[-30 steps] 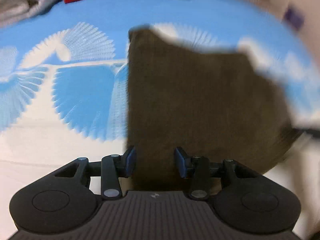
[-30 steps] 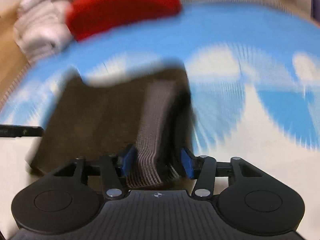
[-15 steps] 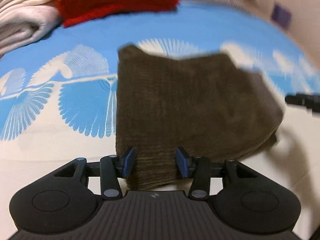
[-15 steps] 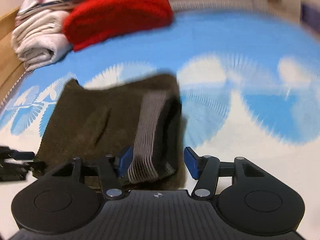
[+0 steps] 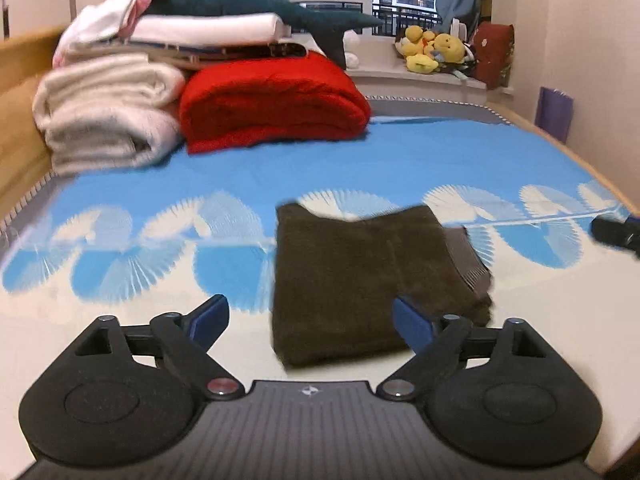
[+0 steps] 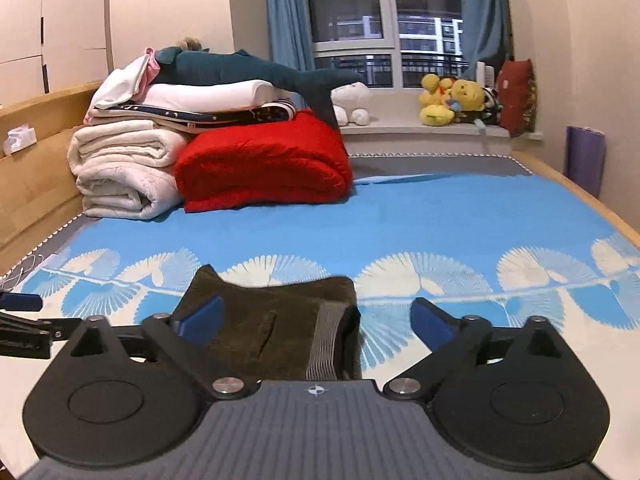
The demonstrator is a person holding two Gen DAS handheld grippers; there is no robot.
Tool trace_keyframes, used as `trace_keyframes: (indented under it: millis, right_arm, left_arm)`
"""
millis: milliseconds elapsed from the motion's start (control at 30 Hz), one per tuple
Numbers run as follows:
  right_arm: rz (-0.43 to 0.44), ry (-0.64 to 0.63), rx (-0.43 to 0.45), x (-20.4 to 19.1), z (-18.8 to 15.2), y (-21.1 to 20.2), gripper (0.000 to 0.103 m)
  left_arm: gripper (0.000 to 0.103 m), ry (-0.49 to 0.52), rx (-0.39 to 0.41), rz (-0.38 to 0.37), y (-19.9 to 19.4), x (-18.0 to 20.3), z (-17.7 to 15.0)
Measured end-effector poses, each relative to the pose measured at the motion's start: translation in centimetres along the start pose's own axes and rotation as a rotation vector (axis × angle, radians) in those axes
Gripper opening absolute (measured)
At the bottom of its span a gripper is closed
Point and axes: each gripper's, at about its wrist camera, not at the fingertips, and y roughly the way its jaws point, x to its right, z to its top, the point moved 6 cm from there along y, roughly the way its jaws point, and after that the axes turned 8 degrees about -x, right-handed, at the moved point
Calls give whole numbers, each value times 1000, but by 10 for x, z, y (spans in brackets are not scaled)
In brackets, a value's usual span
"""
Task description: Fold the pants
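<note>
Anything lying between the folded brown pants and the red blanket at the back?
Nothing: in both wrist views only bare blue patterned sheet separates the pants from the red blanket.

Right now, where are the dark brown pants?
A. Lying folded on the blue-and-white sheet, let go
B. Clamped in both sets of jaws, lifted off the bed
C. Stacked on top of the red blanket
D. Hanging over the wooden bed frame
A: the pants lie in a folded bundle on the sheet, and the jaws of the left gripper and right gripper have just been opening and now stand wide, with neither pressing on the cloth.
</note>
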Motion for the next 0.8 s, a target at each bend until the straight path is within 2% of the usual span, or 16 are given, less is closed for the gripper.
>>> trace_keyframes:
  millis: [67,133,233,333,467,800]
  right_arm:
    - [-2,24,-41,-2,-19,-4,102]
    - [-29,41,-132,-4,-36,0,102]
    - [-42,36,-172,-11,-42,6,102]
    - [-48,11,-185,-17,-43,13,102]
    - [-52,45,-223,-19,-48,19,102]
    - [-34,46,-225,-27,-46,29,102]
  left_arm:
    - [103,-11,-36,32,5,1,-23]
    - [102,-6,-110,64,14,5,-33]
    - [102,-6,-79,60,11,9,-25]
    - [102,-9,-92,84,15,12,-26]
    - [102,-75,-127,27,23,17,-28]
    - [102,-59,-127,31,37,22,-23]
